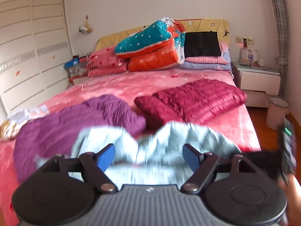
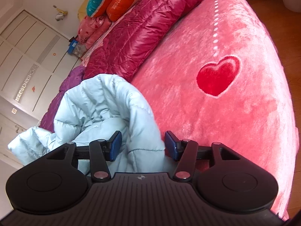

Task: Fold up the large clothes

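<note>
Your pale blue jacket (image 2: pixel 105 113) sits bunched at the near edge of the pink bed (image 2: pixel 225 113), just in front of the purple coat (image 1: pixel 65 120). Both the left gripper (image 1: pixel 149 157) and the right gripper (image 2: pixel 143 145) gape wide, gripping nothing (fabric sits between the right one's pads). That puffy roll could spring open or slide off the edge.

Pale-blue puffer jacket (image 2: pixel 105 109) bunched on bed (image 2: pixel 235 113)

A pink-blanketed bed (image 1: pixel 116 82) carries purple (image 1: pixel 62 124), crimson (image 1: pixel 191 99) and pale-blue jackets (image 2: pixel 105 103), plus stacked quilts (image 1: pixel 150 43).
</note>
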Demonstrator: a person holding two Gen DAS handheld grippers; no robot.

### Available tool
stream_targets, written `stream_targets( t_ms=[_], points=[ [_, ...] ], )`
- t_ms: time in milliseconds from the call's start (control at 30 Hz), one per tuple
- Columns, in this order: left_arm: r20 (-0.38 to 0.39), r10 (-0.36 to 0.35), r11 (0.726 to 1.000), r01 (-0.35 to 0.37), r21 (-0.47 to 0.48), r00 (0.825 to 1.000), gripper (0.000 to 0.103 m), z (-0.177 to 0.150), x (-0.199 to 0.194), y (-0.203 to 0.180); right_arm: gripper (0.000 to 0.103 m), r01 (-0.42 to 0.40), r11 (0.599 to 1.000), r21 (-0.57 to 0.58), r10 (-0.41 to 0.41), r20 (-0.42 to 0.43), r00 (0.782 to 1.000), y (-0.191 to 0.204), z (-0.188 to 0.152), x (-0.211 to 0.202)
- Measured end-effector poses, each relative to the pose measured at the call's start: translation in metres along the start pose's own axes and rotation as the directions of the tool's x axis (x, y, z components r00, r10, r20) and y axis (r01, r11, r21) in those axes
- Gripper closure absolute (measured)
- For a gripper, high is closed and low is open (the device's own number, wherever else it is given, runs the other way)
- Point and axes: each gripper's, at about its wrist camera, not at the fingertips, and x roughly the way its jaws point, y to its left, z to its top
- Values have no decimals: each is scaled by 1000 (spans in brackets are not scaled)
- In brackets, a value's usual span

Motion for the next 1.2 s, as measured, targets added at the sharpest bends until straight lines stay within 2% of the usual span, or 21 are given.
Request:
stream_targets(
  t_ms=[67, 167, 300, 433, 533, 567, 700, 800, 867, 900, 967, 1033, 1167, 1200],
  points=[
    [-28, 2, 1000, -3, -29, 1000, 25, -21, -30, 0, 16, -24, 1000, -3, 24, -12, 1000, 0, -1, -1],
    [-97, -2, 997, -5, -79, 995, 25, -52, -61, -3, 6, -44, 999, -9, 44, -28, 999, 1, -1, 0],
    [-192, -60, 992, 37, -119, 980, 25, -87, -81, -12, 4, -60, 998, -33, 58, -49, 997, 5, -4, -1],
    [-293, -134, 978, 78, -195, 947, 25, -116, -70, -25, 3, -68, 996, -57, 64, -64, 996, 8, -6, -2],
    [-327, -130, 982, 75, -174, 936, 27, -130, -52, -37, 4, -67, 995, -74, 62, -72, 996, 8, -7, -2],
    [-342, -122, 984, 68, -166, 932, 32, -134, -46, -39, 4, -62, 995, -80, 56, -75, 996, 9, -8, -2],
    [-340, -49, 991, 2, -136, 939, 39, -140, -27, -44, 8, -53, 993, -107, 45, -79, 996, 11, -9, -1],
    [-321, 4, 994, -37, -98, 947, 52, -142, -19, -46, 21, -63, 994, -94, 56, -77, 995, 9, -7, -1],
    [-303, 16, 993, -52, -108, 953, 66, -141, -18, -46, 39, -76, 993, -89, 68, -83, 994, 8, -6, 1],
    [-293, 20, 991, -57, -118, 956, 69, -140, -17, -44, 42, -84, 993, -86, 77, -87, 993, 8, -6, 2],
    [-277, 41, 990, -77, -121, 960, 85, -140, -15, -43, 54, -109, 991, -73, 102, -99, 990, 7, -7, 2],
    [-254, 55, 987, -91, -133, 966, 94, -139, -15, -40, 60, -150, 988, -26, 146, -118, 982, 3, -6, 4],
    [-202, 71, 981, -105, -161, 977, 98, -131, -22, -34, 79, -216, 975, 47, 220, -130, 967, 0, -6, 2],
    [-180, 79, 980, -110, -166, 980, 98, -129, -27, -32, 81, -230, 972, 51, 235, -131, 963, 0, -7, 1]
  ],
)
